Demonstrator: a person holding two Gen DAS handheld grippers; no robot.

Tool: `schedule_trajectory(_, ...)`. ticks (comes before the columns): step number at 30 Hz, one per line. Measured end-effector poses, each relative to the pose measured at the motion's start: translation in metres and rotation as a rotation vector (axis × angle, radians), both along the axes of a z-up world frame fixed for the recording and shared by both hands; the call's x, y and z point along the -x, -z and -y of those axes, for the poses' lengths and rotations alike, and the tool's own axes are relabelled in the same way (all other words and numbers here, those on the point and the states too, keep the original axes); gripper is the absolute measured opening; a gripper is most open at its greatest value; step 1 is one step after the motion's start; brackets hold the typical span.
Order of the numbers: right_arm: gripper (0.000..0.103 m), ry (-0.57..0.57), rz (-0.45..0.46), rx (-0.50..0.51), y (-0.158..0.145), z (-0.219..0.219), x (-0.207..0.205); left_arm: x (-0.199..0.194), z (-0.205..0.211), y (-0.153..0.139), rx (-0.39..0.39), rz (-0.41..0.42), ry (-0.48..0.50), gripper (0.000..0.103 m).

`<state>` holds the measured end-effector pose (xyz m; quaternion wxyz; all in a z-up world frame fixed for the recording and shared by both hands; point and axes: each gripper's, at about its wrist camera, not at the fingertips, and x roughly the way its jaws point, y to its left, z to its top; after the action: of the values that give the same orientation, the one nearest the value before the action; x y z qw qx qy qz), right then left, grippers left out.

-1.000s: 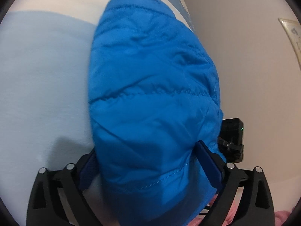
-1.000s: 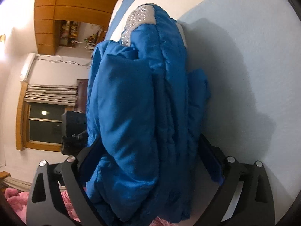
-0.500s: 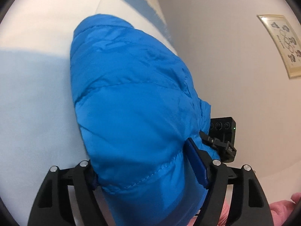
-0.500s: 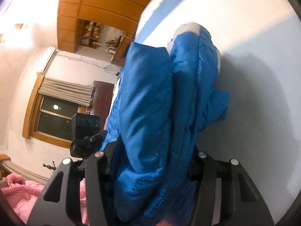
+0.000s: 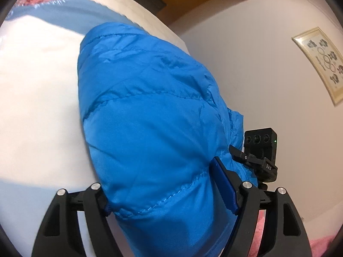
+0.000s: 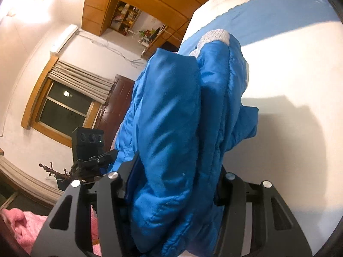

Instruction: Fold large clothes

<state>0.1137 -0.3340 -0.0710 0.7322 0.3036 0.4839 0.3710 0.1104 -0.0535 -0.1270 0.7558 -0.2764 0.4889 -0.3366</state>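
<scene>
Left wrist view. We see the bright blue quilted puffer jacket running straight ahead from our left hand-held gripper, its long axis lying along the line the fingers point, from the stitched hem at the jaws away to a rounded far end. The jaws have just been closing and now stand fairly wide, pressed on both flanks of the folded bundle near its stitched hem; the padded bulk fills the gap. The bundle lies over the white and pale-blue bed sheet; whether its far end touches the sheet we cannot tell. The gripper points downward at a slant toward the bed. To the right, just beside the jacket's edge, sits the black camera block of the other gripper, with a framed picture on the wall behind.

Right wrist view. Our right hand-held gripper has also just been closing and is clamped on the same jacket at a narrower gap, several thick layers stacked between the jaws. The long axis again runs directly forward, ending at a pale knitted collar at the far end. A loose blue flap hangs out to the right over the sheet. Both hands grip the near end side by side, so neither is nearer. We judge the next move turns on carrying this near end along that axis. A pink fluffy fabric lies low left.
</scene>
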Motion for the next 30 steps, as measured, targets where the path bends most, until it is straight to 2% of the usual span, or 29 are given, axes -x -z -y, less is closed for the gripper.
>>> schedule_trajectory(4, 0.051, -0.021, -0.033, 0.003, 0.022, -0.018, -0.044, -0.029, -0.01, 0.016, -0.046, 0.011, -0.05, 0.076)
schedule_trajectory(8, 0.051, -0.036, -0.118, 0.037, 0.055, -0.035, -0.072, -0.043, -0.013, 0.049, -0.089, -0.044, -0.084, 0.077)
schedule_trajectory(10, 0.056, -0.034, -0.142, 0.052, 0.07, -0.038, -0.074, -0.045, -0.019, 0.07, -0.115, -0.074, -0.082, 0.078)
schedule_trajectory(11, 0.056, -0.031, -0.152, 0.032, 0.075, -0.036, -0.072, -0.04, -0.017, 0.079, -0.127, -0.063, -0.078, 0.08)
schedule_trajectory(15, 0.06, -0.017, -0.161, 0.048, 0.071, -0.035, -0.073, -0.035, -0.019, 0.086, -0.129, -0.062, -0.089, 0.082)
schedule_trajectory(19, 0.07, -0.004, -0.153, 0.153, 0.047, -0.049, -0.081, -0.042, -0.023, 0.074, -0.164, -0.084, -0.106, 0.082)
schedule_trajectory(20, 0.07, -0.002, -0.145, 0.179, 0.042, -0.048, -0.078, -0.06, -0.029, 0.067, -0.179, -0.088, -0.118, 0.082)
schedule_trajectory(22, 0.072, 0.005, -0.123, 0.242, 0.028, -0.046, -0.068, -0.059, -0.034, 0.056, -0.209, -0.082, -0.135, 0.082)
schedule_trajectory(23, 0.072, 0.008, -0.109, 0.277, 0.02, -0.046, -0.06, -0.073, -0.031, 0.043, -0.228, -0.075, -0.146, 0.082)
schedule_trajectory(27, 0.072, -0.005, -0.044, 0.33, -0.005, -0.043, -0.033, -0.051, -0.037, 0.015, -0.333, -0.017, -0.167, 0.082)
schedule_trajectory(30, 0.07, 0.003, -0.031, 0.434, -0.011, -0.044, -0.01, -0.031, -0.033, 0.0, -0.422, 0.028, -0.186, 0.082)
